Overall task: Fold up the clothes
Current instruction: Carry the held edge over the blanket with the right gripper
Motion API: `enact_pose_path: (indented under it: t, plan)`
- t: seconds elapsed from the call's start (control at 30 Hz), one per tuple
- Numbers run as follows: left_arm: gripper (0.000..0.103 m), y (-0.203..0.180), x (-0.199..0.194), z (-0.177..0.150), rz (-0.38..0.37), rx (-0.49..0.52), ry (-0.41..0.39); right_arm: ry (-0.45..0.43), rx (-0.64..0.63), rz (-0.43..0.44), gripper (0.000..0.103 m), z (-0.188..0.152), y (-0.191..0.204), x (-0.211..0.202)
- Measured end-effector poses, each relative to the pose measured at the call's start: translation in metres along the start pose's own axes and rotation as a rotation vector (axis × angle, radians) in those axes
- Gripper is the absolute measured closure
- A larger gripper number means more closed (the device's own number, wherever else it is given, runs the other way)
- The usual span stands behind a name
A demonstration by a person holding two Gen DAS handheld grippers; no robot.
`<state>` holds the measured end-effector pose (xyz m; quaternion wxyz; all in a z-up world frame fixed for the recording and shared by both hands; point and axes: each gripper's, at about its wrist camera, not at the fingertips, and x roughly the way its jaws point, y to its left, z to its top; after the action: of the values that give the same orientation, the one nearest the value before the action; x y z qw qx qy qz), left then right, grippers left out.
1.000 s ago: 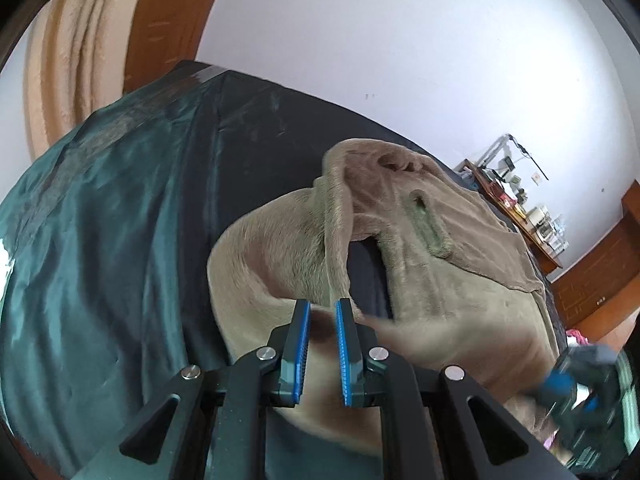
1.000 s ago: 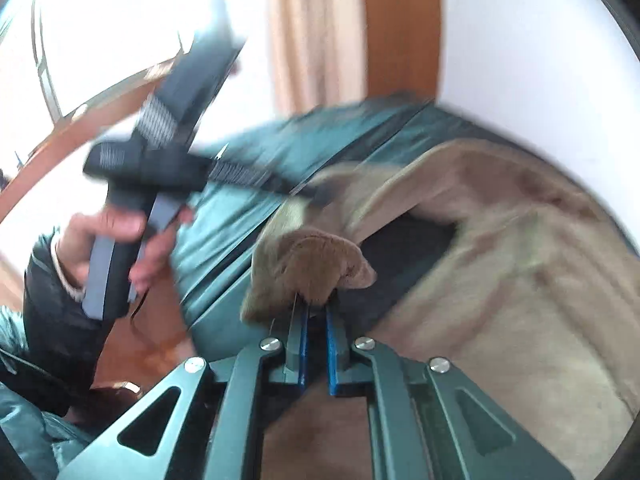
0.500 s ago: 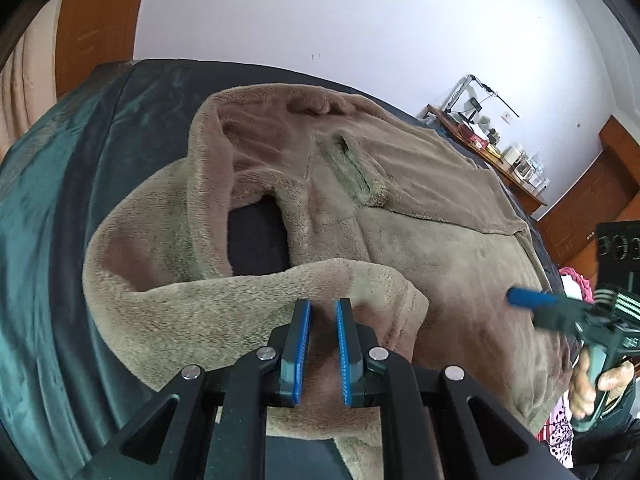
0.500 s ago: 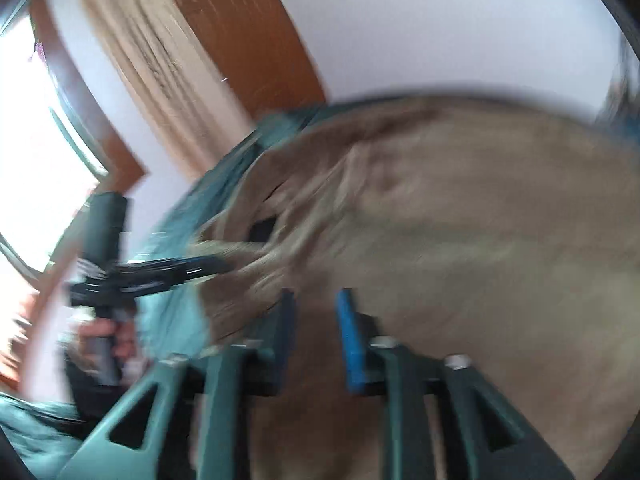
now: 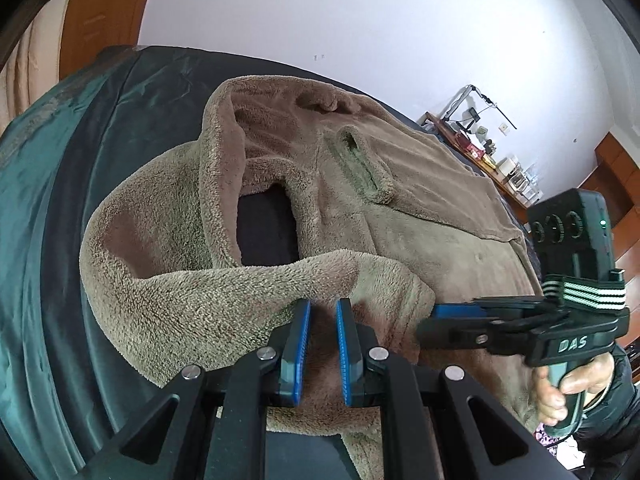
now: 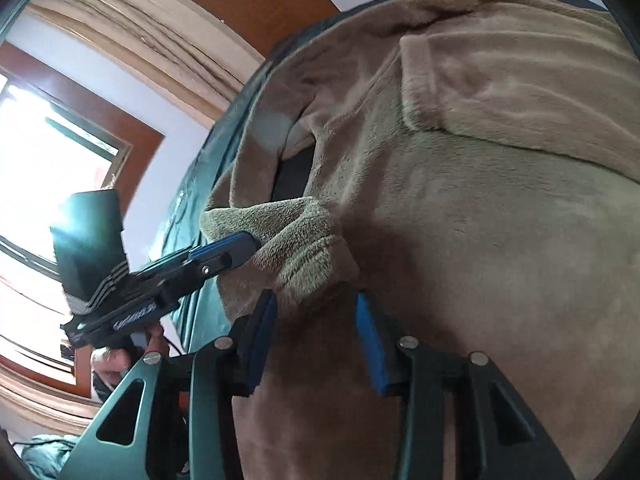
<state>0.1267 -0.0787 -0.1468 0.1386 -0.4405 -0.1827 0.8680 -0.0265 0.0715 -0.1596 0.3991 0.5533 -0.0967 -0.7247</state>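
An olive-brown fleece garment [image 5: 420,232] [image 6: 500,240] lies spread on the bed. One sleeve [image 5: 224,300] [image 6: 296,240] is folded across its body. My left gripper [image 5: 322,304] [image 6: 248,246] is shut on that sleeve near its cuff, the blue pads [image 5: 304,320] a narrow gap apart. My right gripper [image 6: 314,298] [image 5: 430,322] comes in from the right and points at the cuff's end. Its jaws are closing, and the cuff's edge sits at their tips without being pressed.
A dark green cover [image 5: 48,200] spreads over the bed under the garment. A white wall rises behind it, with a cluttered shelf [image 5: 480,152] far right. Curtain, wooden frame and a bright window [image 6: 40,152] are on the left. A hand [image 5: 568,384] holds the right gripper's handle.
The left gripper carried the sleeve down and across the garment. The right gripper let go of the fold it held, opened, rolled, and swung in beside the cuff.
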Motion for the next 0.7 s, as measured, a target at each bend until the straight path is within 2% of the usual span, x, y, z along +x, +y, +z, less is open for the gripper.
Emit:
enact_pose_path:
  t: [0.1, 0.27, 0.47, 0.57, 0.7]
  plan:
    - [0.089, 0.004, 0.0, 0.001, -0.009, -0.005, -0.003, 0.004, -0.004, -0.019, 0.059, 0.005, 0.006, 0.014]
    - [0.089, 0.015, -0.002, 0.003, -0.051, -0.043, -0.01, -0.068, 0.06, -0.009, 0.059, 0.01, -0.001, 0.018]
    - [0.089, 0.026, -0.006, 0.003, -0.076, -0.08, -0.029, -0.149, 0.125, -0.098, 0.058, 0.011, -0.009, 0.009]
    - [0.089, 0.029, -0.003, 0.002, -0.082, -0.093, -0.029, -0.113, 0.134, -0.069, 0.056, 0.011, -0.013, 0.011]
    - [0.089, 0.034, -0.001, 0.001, -0.095, -0.118, -0.032, -0.091, 0.074, -0.055, 0.056, 0.009, -0.003, 0.018]
